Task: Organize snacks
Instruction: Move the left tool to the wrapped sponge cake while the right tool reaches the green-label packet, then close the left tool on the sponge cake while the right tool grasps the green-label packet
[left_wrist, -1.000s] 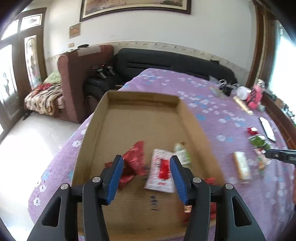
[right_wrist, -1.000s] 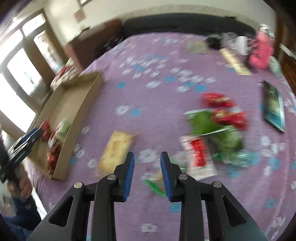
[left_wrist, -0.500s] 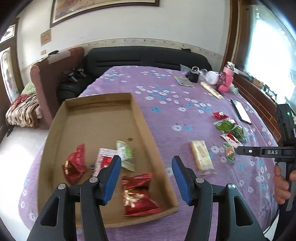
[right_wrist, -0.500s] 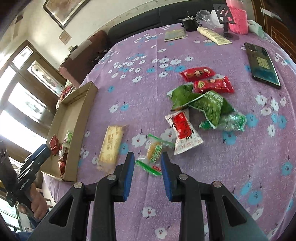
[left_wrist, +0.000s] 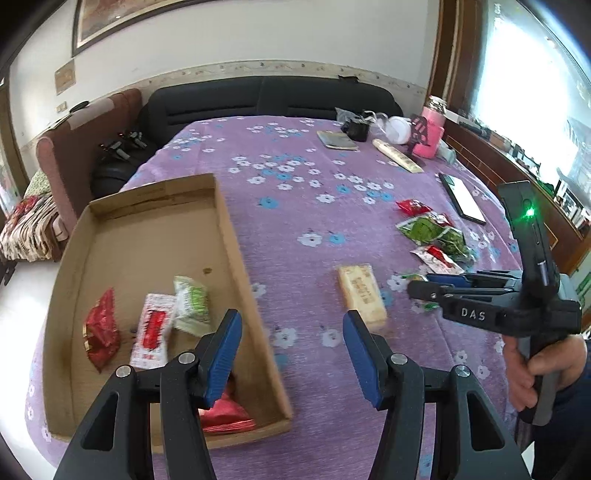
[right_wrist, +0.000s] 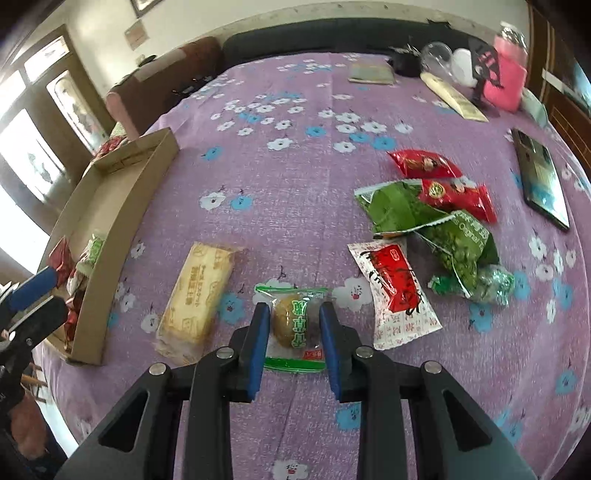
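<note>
both my grippers are busy: right gripper (right_wrist: 292, 325) has been closing around the green-wrapped cake (right_wrist: 293, 322), pads not clearly pressing; left gripper (left_wrist: 291, 345) gapes empty by the cardboard tray (left_wrist: 236, 240).

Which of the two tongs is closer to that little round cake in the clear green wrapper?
Right. The right tongs straddle the cake, one blade on each side. The left tongs hover open near the cardboard box, well away.
</note>
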